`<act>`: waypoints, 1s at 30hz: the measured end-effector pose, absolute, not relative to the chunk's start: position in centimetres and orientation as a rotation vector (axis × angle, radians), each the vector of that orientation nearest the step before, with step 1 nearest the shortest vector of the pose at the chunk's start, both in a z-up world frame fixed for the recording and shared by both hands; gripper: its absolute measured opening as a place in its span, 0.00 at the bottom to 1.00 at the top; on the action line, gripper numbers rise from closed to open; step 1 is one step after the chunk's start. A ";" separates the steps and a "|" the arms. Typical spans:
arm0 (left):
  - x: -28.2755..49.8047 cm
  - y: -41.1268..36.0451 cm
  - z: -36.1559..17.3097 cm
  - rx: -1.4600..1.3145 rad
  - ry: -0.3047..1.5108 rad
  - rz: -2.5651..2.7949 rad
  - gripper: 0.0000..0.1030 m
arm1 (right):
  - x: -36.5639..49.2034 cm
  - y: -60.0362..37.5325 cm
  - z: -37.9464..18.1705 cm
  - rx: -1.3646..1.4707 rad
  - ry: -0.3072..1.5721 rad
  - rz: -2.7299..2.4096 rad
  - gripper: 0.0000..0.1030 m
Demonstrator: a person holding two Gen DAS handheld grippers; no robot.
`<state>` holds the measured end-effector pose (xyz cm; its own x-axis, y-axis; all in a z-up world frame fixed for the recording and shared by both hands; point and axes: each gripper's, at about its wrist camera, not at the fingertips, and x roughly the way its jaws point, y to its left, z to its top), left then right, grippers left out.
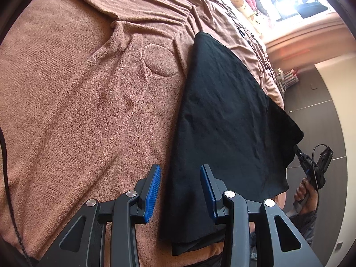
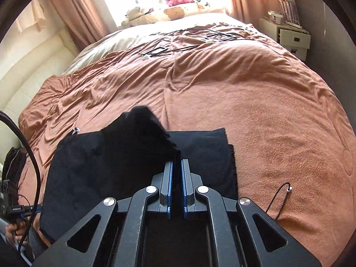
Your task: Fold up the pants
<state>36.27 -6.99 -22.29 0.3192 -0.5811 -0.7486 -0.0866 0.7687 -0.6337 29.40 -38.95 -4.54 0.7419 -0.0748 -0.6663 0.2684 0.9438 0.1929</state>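
Black pants (image 1: 222, 111) lie on a brown fleece blanket (image 1: 77, 100) covering a bed. My left gripper (image 1: 180, 171) hovers low over the pants' near edge with its blue pads apart and nothing pinched; one pad is above the blanket, the other above the black cloth. In the right wrist view my right gripper (image 2: 176, 160) is shut on a fold of the pants (image 2: 89, 166), and the cloth rises in a peak just beyond the fingertips. The left wrist view shows that right gripper (image 1: 300, 153) at the pants' overhanging corner by the bed's edge, held by a hand (image 1: 304, 191).
Thin black cables (image 2: 189, 42) lie across the far part of the bed, and a cord with a metal tip (image 2: 288, 189) rests near my right gripper. Pillows (image 2: 173, 11) sit by the window. A white nightstand (image 2: 291, 37) stands at the far right. Dark floor (image 1: 311, 102) borders the bed.
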 end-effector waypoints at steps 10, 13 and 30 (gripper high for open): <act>36.5 -7.0 -22.3 -0.648 1.225 -0.355 0.38 | 31.6 -40.3 -3.9 0.341 0.720 -0.278 0.00; 36.3 -7.0 -22.1 -0.645 1.222 -0.354 0.38 | 32.0 -40.3 -3.8 0.354 0.752 -0.284 0.00; 36.1 -7.5 -22.1 -0.621 1.231 -0.345 0.38 | 32.6 -40.2 -5.5 0.316 0.895 -0.208 0.23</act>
